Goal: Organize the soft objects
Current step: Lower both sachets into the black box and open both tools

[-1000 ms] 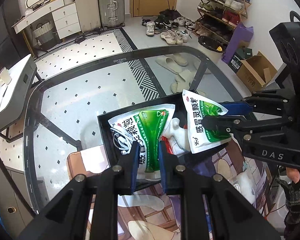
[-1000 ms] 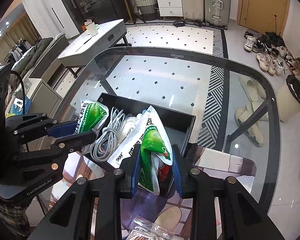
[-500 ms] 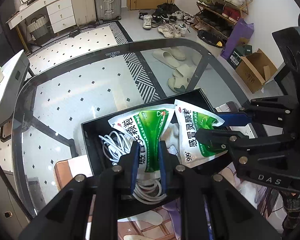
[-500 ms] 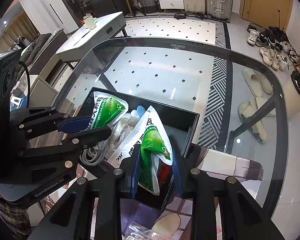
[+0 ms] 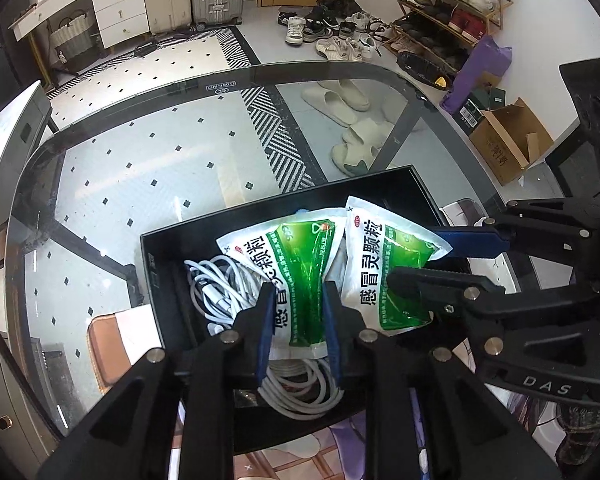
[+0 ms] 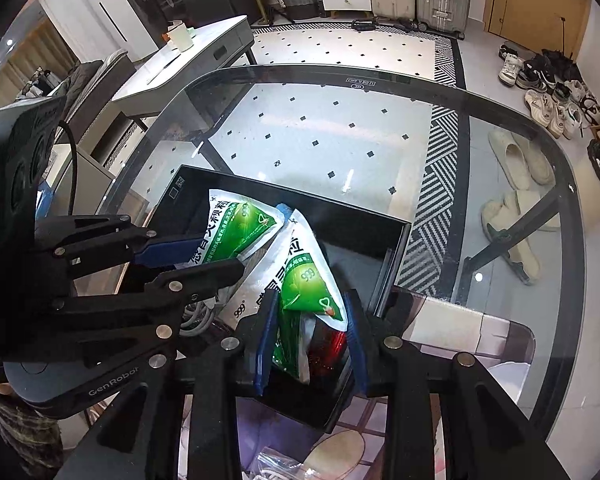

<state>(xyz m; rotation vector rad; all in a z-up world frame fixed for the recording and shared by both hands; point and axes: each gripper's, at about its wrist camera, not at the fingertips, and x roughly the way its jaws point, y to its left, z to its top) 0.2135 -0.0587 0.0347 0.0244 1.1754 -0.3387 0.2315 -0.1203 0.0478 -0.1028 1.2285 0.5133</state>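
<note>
Left tool (image 5: 298,314): lowering the left green-and-white sachet (image 5: 296,264) into the black tray (image 5: 156,280); jaws opening, sachet's lower end lying between the blue pads, grip easing off.
Right tool (image 6: 312,330): doing the same with the right green-and-white sachet (image 6: 300,280), just beside the first; jaws opening, sachet between them, pads loosening.
Sachets' place: both leaning inside the tray, side by side and nearly touching at the top corners, lying over the white cable coil (image 5: 220,292).
Tray's place: sitting on the glass worktop (image 5: 148,160), near edge overlapping an illustrated mat (image 6: 440,320).
Progress: looking well along; two sachets and the coil already in the tray, release under way, neither tool yet pulled clear.
Left to do: judging by the clear packet (image 6: 276,468) showing at the bottom of the right wrist view, at least one more soft thing waiting outside the tray.
Count: two sachets, one cable coil, one tray, two tools; something red (image 6: 328,356) showing under the right sachet, too hidden for naming.
</note>
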